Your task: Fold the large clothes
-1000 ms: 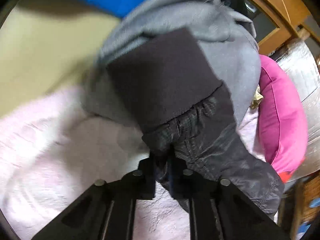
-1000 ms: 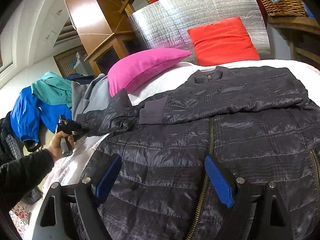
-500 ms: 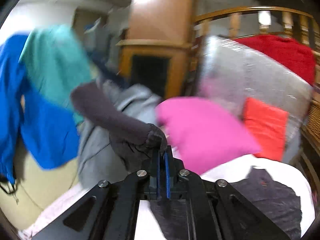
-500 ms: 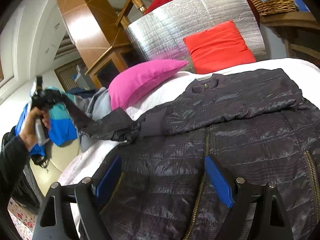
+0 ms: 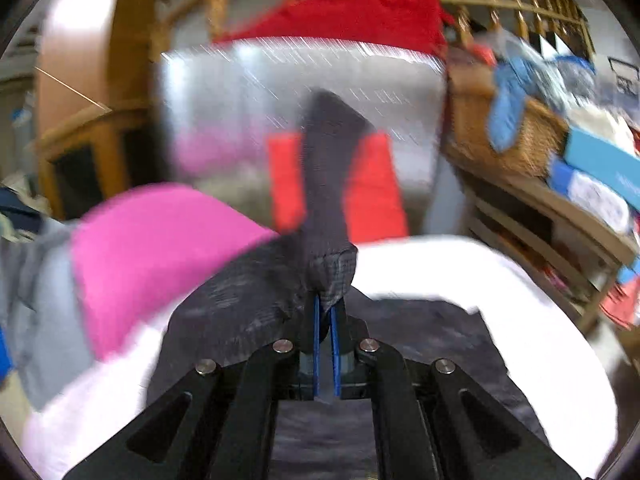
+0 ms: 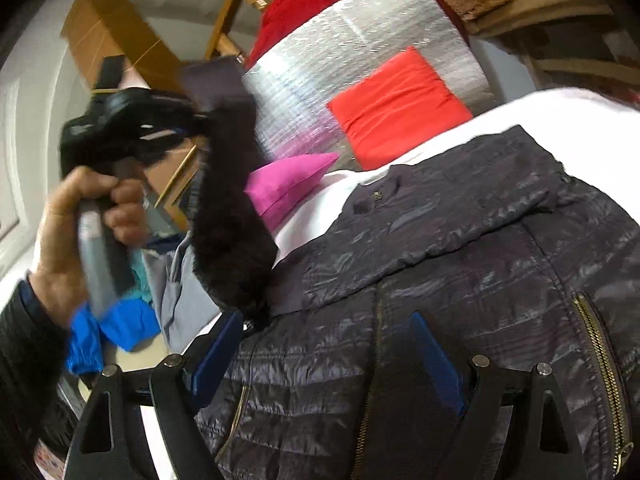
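A dark quilted jacket with brass zips lies spread on the white bed. Its left sleeve is lifted off the bed and hangs from my left gripper, which is shut on the sleeve end; the ribbed cuff stands up past the blue pads. In the right wrist view a hand holds that left gripper high at the left. My right gripper is open just above the jacket's front, nothing between its blue pads.
A pink pillow and a red cushion lie at the head of the bed against a silver foil panel. Grey and blue clothes pile at the left. A wicker basket and shelves stand at the right.
The left gripper has swung up and toward the jacket's body, carrying the sleeve off the bed. The right gripper has rolled a little and stayed open over the jacket.
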Action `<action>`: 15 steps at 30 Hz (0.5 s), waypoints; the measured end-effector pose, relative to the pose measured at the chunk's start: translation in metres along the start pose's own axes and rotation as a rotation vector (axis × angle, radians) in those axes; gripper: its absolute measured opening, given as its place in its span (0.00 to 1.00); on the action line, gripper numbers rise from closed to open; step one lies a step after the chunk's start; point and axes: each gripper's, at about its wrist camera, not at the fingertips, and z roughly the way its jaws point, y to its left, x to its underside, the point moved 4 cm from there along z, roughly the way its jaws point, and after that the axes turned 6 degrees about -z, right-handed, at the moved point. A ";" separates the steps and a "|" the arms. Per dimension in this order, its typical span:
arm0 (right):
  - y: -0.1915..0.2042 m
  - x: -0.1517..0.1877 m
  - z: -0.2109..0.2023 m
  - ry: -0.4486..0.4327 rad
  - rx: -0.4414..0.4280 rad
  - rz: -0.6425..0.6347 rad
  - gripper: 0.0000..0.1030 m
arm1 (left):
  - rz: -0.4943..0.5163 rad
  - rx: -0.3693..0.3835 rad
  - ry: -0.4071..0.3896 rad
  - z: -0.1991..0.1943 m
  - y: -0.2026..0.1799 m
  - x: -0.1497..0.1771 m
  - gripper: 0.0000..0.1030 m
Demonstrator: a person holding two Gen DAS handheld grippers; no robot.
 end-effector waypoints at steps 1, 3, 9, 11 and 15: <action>-0.005 -0.001 -0.001 -0.003 0.003 0.024 0.85 | 0.006 0.017 0.047 0.017 -0.008 0.010 0.13; -0.015 -0.003 -0.002 -0.009 0.011 0.076 0.85 | 0.014 0.035 0.149 0.039 -0.020 0.031 0.42; -0.035 -0.003 -0.003 -0.008 0.019 0.174 0.85 | -0.133 -0.008 0.199 0.047 0.012 0.077 0.58; -0.036 -0.003 -0.002 -0.002 0.017 0.182 0.85 | -0.262 -0.070 0.165 0.020 0.050 0.106 0.58; -0.035 -0.001 0.000 0.010 0.005 0.182 0.85 | -0.471 -0.197 0.076 -0.009 0.107 0.155 0.60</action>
